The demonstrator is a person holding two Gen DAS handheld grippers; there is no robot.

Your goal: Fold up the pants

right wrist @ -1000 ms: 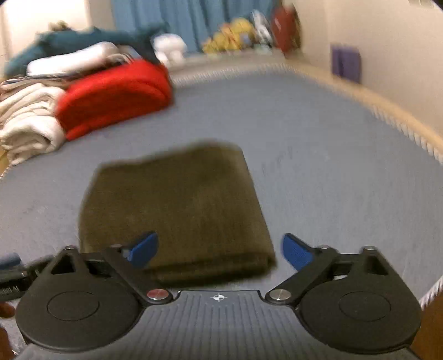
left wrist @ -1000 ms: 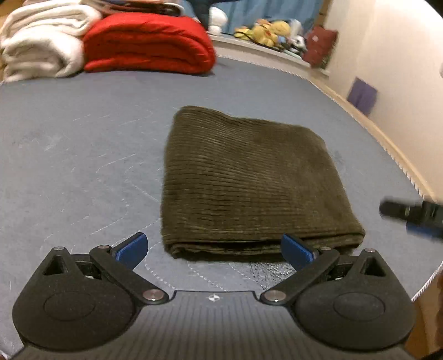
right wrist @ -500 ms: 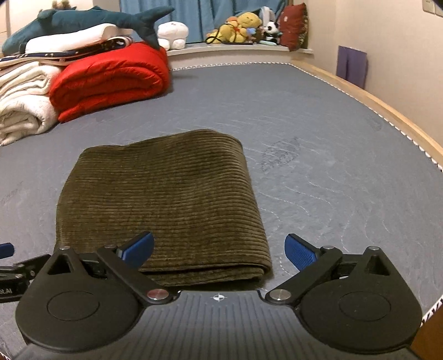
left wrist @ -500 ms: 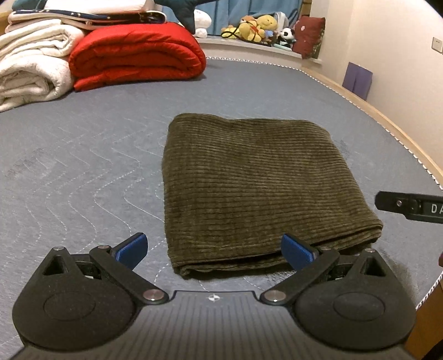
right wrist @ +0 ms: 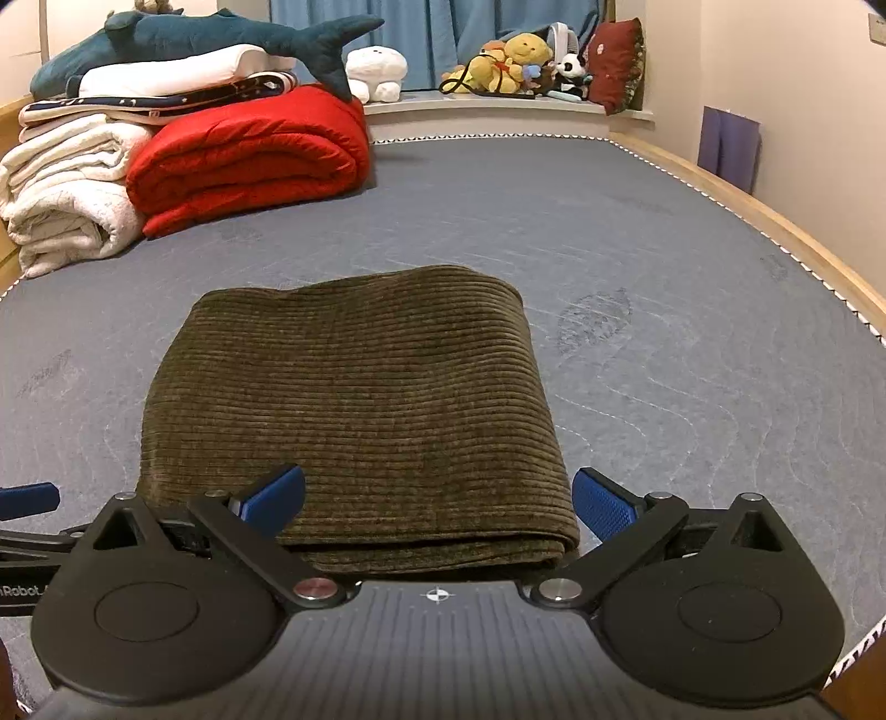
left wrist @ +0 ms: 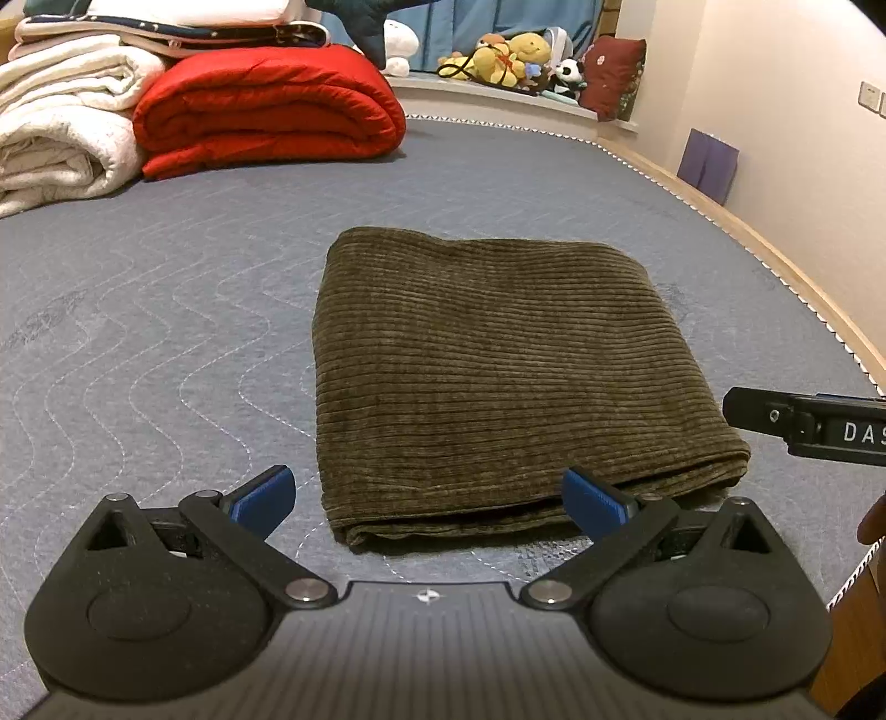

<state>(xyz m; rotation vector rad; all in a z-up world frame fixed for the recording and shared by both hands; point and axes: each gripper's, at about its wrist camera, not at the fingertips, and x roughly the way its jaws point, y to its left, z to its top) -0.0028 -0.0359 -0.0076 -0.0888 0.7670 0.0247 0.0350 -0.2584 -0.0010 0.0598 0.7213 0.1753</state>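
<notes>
The olive corduroy pants (left wrist: 498,376) lie folded into a neat rectangle on the grey quilted mattress (left wrist: 155,343); they also show in the right wrist view (right wrist: 360,410). My left gripper (left wrist: 429,501) is open and empty, just in front of the fold's near edge. My right gripper (right wrist: 437,501) is open and empty, at the near right part of the fold. The right gripper's body (left wrist: 814,429) shows at the right edge of the left wrist view. The left gripper's finger (right wrist: 27,498) shows at the left edge of the right wrist view.
A rolled red duvet (right wrist: 249,155) and stacked white blankets (right wrist: 66,199) with a plush shark (right wrist: 183,39) sit at the far left. Stuffed toys (right wrist: 515,61) line the far ledge. The mattress's wooden edge (right wrist: 775,227) and the wall run along the right.
Both grippers have pulled back a little and risen, so the views tilted up and steadied. The pants lie as before. Both grippers stayed open.
</notes>
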